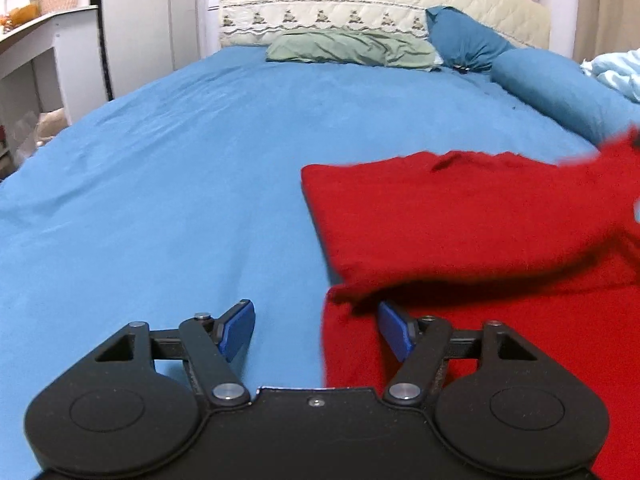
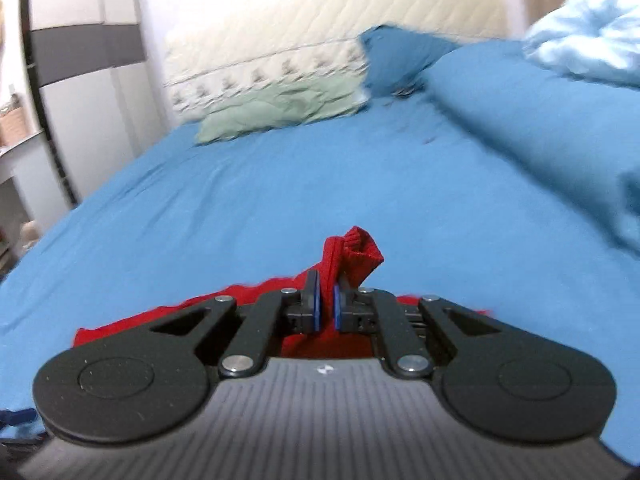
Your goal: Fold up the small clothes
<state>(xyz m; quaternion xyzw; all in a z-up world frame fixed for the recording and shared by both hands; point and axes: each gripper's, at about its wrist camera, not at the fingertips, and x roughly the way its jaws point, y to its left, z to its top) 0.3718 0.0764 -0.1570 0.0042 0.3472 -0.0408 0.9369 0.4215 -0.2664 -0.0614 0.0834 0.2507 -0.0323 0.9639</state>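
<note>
A red knit garment (image 1: 460, 220) lies on the blue bed sheet (image 1: 180, 160), right of centre in the left wrist view, with a fold lying across it. My left gripper (image 1: 316, 320) is open and empty at the garment's near left edge; its right finger pad (image 1: 394, 330) touches the red cloth. My right gripper (image 2: 326, 300) is shut on a ribbed edge of the red garment (image 2: 356, 256) and holds it lifted above the sheet. The rest of the cloth hangs below the gripper body.
A green pillow (image 1: 352, 50), blue pillows (image 1: 552, 88) and a cream quilted headboard (image 1: 380, 0) stand at the far end of the bed. A pale blue blanket (image 2: 588, 36) lies at the right. A white desk (image 1: 36, 48) stands left of the bed.
</note>
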